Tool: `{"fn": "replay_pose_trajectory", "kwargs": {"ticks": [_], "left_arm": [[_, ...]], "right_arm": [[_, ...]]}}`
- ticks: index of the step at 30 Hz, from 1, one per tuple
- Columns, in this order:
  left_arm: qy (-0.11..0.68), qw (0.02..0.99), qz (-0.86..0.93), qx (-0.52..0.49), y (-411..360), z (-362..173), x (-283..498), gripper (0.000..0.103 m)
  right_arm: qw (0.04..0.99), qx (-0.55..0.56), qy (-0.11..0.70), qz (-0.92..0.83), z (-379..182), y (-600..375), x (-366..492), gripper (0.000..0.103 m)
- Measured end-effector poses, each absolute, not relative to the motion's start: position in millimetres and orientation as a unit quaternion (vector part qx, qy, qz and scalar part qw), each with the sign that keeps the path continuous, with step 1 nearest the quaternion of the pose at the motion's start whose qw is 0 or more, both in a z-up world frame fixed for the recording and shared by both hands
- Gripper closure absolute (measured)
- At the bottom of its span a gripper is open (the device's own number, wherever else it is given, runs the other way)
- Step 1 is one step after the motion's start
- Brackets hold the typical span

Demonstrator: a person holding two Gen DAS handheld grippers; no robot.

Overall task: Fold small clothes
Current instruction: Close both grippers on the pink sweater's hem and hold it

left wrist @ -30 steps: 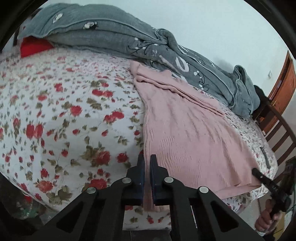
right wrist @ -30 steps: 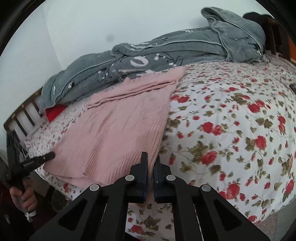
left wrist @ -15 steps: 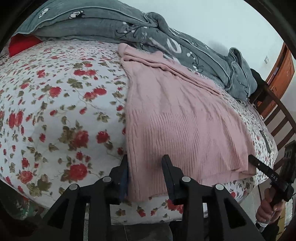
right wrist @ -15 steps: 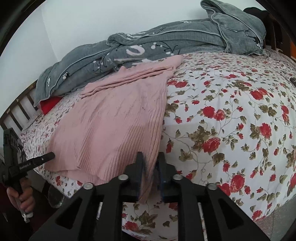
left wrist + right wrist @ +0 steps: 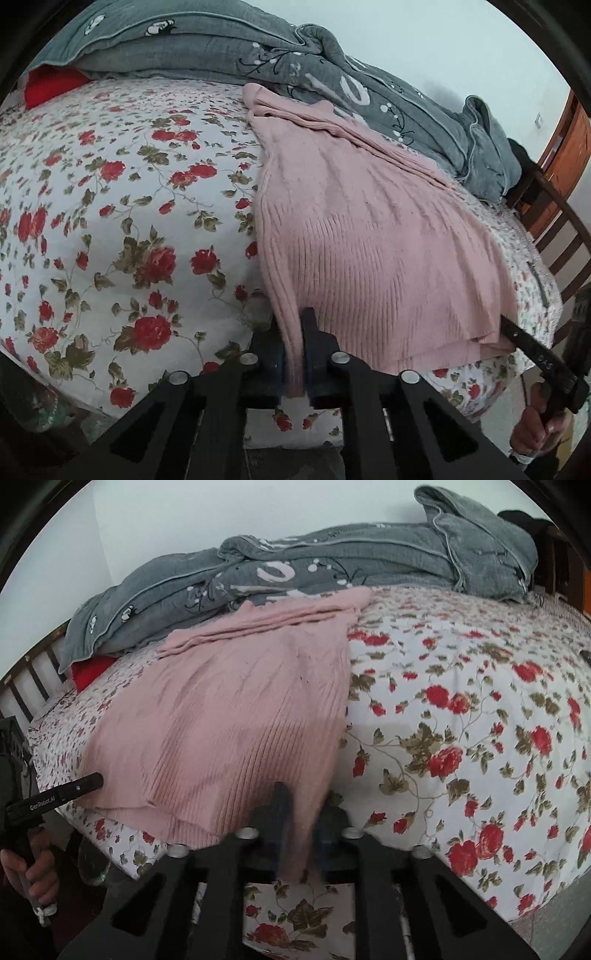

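Reading "GenRobot.AI" on left gripper (image 5: 79, 784), pink sweater (image 5: 229, 716) nearby

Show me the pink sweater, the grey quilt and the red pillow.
pink sweater (image 5: 369, 236), left wrist view, middle of its body.
grey quilt (image 5: 369, 557), right wrist view, its middle.
red pillow (image 5: 51, 86), left wrist view, exposed corner.

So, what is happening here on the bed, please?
A person is folding a pink knitted sweater that lies on a bed with a flowered sheet. The left gripper and the right gripper are each shut on a near corner of its hem at the bed's edge. No fold is made yet. A grey quilt lies behind.
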State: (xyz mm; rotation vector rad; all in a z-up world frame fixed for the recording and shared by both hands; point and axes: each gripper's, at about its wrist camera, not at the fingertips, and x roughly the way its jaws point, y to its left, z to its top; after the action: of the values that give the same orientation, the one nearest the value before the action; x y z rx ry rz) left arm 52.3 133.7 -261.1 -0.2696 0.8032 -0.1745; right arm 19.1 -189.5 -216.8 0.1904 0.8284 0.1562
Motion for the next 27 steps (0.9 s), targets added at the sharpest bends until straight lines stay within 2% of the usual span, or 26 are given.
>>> {"fn": "replay_pose_trajectory", "kwargs": {"ticks": [9, 27], "left_arm": [[0.373, 0.911, -0.092, -0.152, 162.3, -255.9, 44.8, 0.096], [0.399, 0.904, -0.083, -0.13, 149.6, -263.1, 47.2, 0.093]], "right_arm": [[0.907, 0.134, 0.388, 0.092, -210.5, -214.9, 12.7, 0.098], [0.907, 0.099, 0.402, 0.08, -219.0, -200.0, 11.0, 0.096]]}}
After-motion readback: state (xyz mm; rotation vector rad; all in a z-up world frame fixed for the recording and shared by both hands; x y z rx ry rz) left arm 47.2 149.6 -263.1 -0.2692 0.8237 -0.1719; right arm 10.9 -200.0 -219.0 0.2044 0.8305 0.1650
